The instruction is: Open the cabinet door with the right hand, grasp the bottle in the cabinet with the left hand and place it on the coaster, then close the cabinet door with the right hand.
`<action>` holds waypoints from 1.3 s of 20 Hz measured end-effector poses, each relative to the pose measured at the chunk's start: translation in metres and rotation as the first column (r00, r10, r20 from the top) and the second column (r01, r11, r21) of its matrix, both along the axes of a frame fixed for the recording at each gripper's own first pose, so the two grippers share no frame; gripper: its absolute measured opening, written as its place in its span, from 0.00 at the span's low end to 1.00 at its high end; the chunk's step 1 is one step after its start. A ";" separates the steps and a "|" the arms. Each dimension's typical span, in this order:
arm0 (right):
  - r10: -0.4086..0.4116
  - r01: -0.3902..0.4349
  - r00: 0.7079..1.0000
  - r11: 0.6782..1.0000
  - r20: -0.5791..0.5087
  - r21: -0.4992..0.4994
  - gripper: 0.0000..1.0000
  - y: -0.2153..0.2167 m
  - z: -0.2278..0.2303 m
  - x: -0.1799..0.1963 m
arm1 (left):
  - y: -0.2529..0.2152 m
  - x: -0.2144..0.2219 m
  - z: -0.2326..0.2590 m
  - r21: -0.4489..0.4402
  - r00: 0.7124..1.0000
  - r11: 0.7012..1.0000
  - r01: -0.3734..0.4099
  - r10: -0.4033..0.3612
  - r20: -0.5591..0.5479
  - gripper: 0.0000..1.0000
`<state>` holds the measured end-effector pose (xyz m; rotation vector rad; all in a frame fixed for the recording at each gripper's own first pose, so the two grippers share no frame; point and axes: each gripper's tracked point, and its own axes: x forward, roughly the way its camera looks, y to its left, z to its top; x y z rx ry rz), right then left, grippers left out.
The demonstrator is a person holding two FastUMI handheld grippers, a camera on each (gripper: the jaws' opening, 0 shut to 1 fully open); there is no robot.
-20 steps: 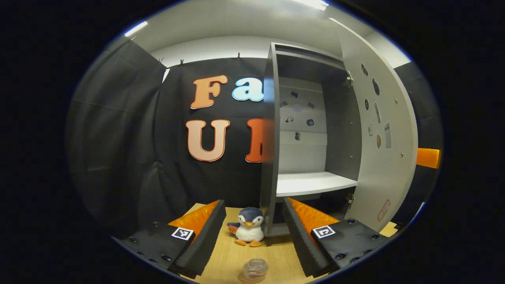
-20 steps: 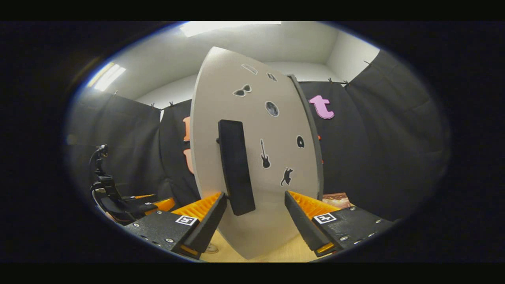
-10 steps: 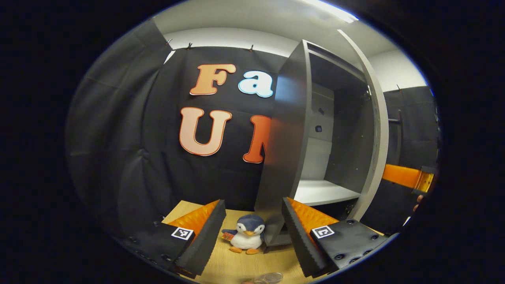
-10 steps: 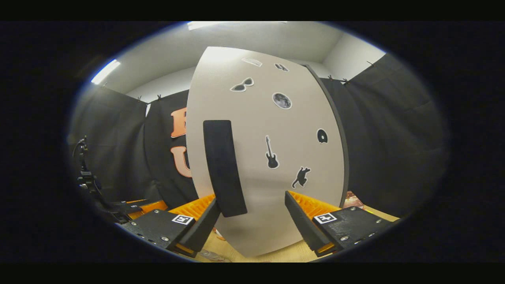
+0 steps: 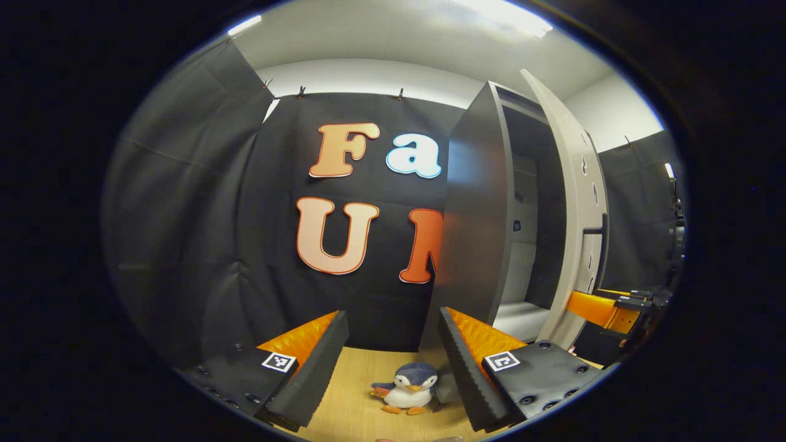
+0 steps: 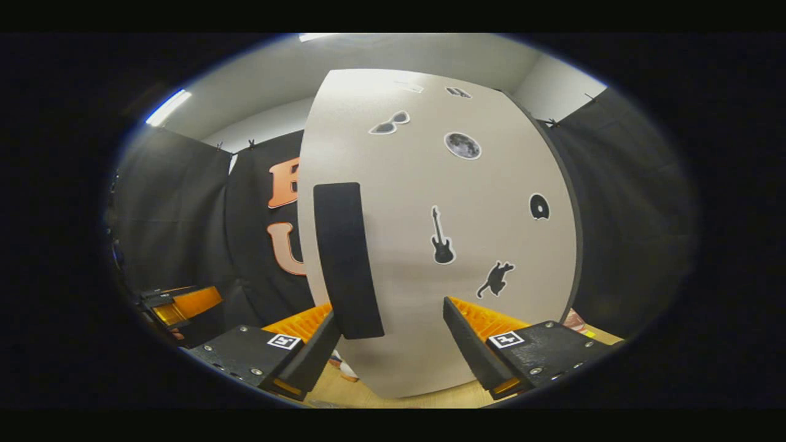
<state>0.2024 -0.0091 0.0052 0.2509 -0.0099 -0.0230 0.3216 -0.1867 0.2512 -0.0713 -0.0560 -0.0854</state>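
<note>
We see the grey cabinet (image 5: 476, 215) standing on the wooden table (image 5: 356, 405), side panel toward us in the left gripper view. A second ago its interior and white shelf were wide in that view; now just a narrow slot of the inside and a sliver of shelf (image 5: 514, 314) show. The cabinet door (image 6: 430, 233) has swung much nearer to shut: in the left gripper view it is seen almost edge-on, still ajar, and in the right gripper view its outer face with stickers is broader and squarer to us than a second ago. The long black door handle (image 6: 347, 261) is upright, its lower end just beside the inner face of the finger on the left in the right gripper view; we cannot tell if they touch. Right gripper (image 6: 390, 334) is spread wide, nothing between the fingers but door face, close up to it. Left gripper (image 5: 390, 353) is also spread wide and empty, above the table. The plush penguin (image 5: 408, 388) sits on the table between its fingers, near the cabinet's base, lower in view than before. The bottle, seen at the bottom edge a second ago, is now a faint clear scrap (image 5: 448, 438) at the rim; we cannot make out a coaster under it.
</note>
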 end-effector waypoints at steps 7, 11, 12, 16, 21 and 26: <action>0.085 -0.085 0.996 0.995 -0.002 0.057 0.95 0.007 -0.006 0.015 | -0.020 -0.007 -0.014 0.005 1.000 1.000 -0.021 0.021 -0.020 0.95; 0.084 -0.084 0.996 0.996 -0.010 -0.036 0.95 0.010 -0.009 0.014 | -0.024 -0.009 -0.030 -0.002 0.997 0.999 -0.052 0.052 -0.053 0.96; 0.081 -0.081 0.997 0.996 -0.010 -0.047 0.95 0.010 -0.010 0.014 | -0.024 -0.009 -0.034 -0.001 0.996 0.998 -0.061 0.061 -0.060 0.99; 0.080 -0.080 0.997 0.995 -0.006 -0.057 0.95 0.011 -0.010 0.016 | -0.023 -0.004 -0.044 -0.001 0.993 0.997 -0.083 0.083 -0.088 0.93; 0.091 -0.092 0.996 0.994 -0.012 -0.057 0.95 0.013 -0.012 0.019 | -0.024 0.001 -0.050 0.000 0.992 0.997 -0.078 0.078 -0.102 0.92; 0.085 -0.085 0.996 0.995 -0.012 -0.057 0.95 0.011 -0.013 0.023 | -0.026 0.006 -0.052 -0.002 0.993 0.999 -0.049 0.048 -0.106 0.93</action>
